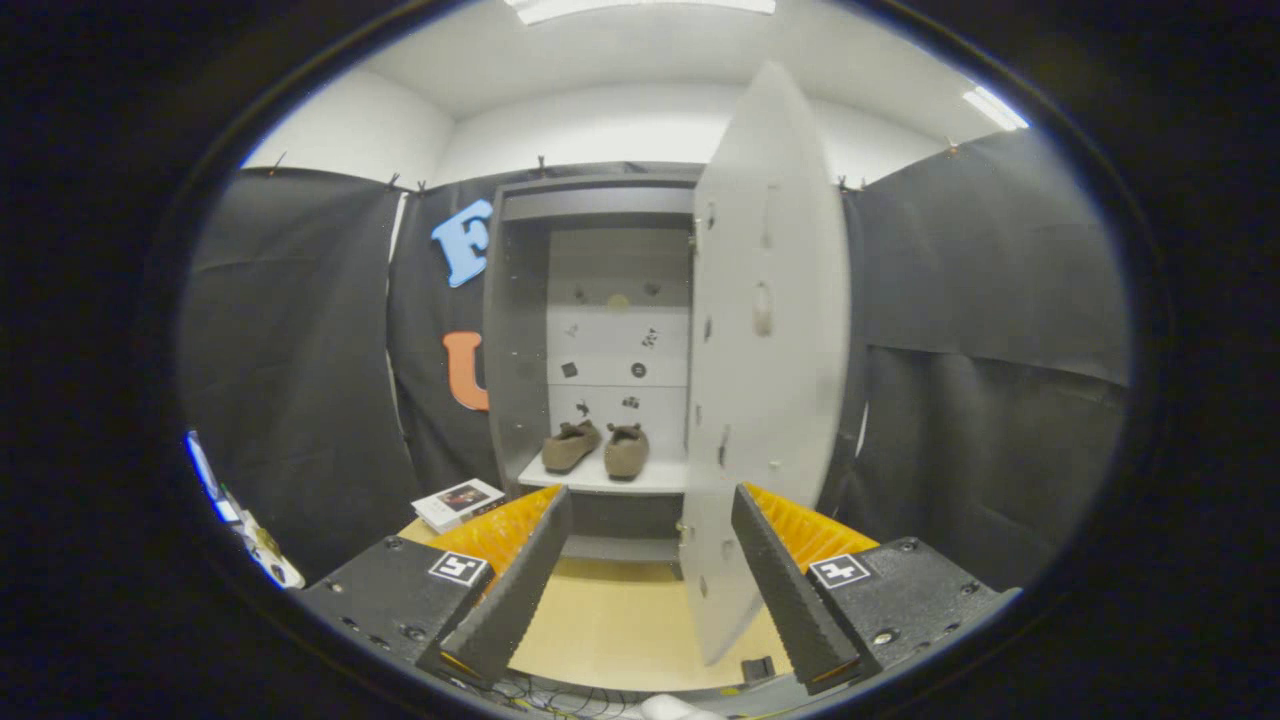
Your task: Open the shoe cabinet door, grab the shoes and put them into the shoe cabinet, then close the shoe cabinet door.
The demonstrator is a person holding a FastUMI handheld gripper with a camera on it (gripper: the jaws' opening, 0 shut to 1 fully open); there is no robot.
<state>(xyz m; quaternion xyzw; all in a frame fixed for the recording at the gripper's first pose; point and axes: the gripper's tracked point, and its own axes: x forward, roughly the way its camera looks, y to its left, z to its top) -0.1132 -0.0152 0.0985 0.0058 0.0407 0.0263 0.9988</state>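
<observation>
The grey shoe cabinet (pixel 520 330) stands straight ahead against the booth's back wall. Its door (pixel 765 360) is swung wide open toward me, hinged on the right, and its lower edge reaches down between my fingers. A pair of brown shoes (pixel 598 448) sits side by side on the cabinet's bottom shelf (pixel 600 478), toes pointing inward. My gripper (pixel 650 500) is open, well short of the cabinet, with nothing gripped. The right finger (pixel 785 580) is close beside the door's lower part.
A small white box with a picture on it (pixel 458 503) lies on the wooden floor (pixel 600 620) left of the cabinet. Black cloth walls close in on both sides. Cables lie near the floor's front edge.
</observation>
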